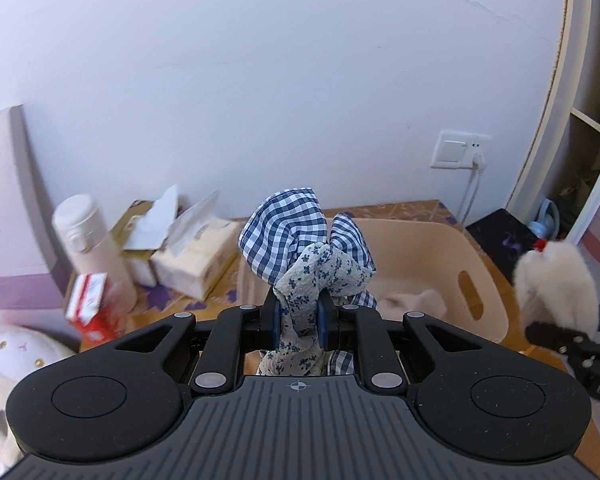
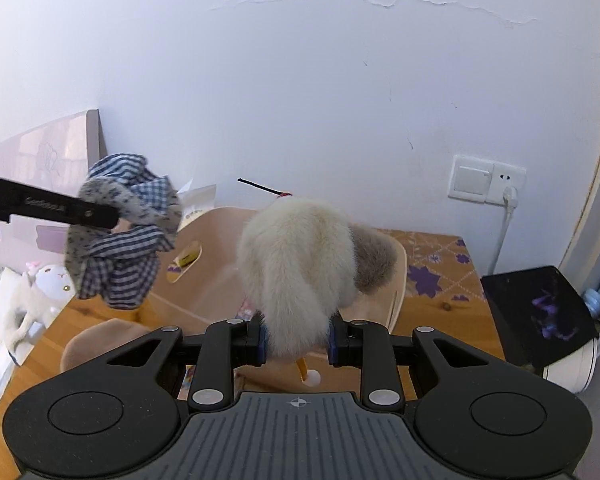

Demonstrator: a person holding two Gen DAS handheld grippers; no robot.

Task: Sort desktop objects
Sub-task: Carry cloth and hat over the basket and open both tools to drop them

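We are holding both claws over the bin (image 1: pixel 472 252): left claw (image 1: pixel 299 318) clamped on the scrunchie (image 1: pixel 304 256), right claw (image 2: pixel 297 340) clamped on the fur toy (image 2: pixel 296 256). Loose fabric is risking snagging or slipping out beside the bin.

The scrunchie (image 1: pixel 305 256) mixes 2 fabrics: navy-and-white gingham and cream cloth with small navy flowers. The fur pompom (image 2: pixel 298 268) is cream with a grey-brown patch and a red tie. The bin (image 1: pixel 440 240) is pale beige. The desk (image 2: pixel 440 268) is orange-brown wood with purple flower prints. The bottle (image 1: pixel 90 240) is white.
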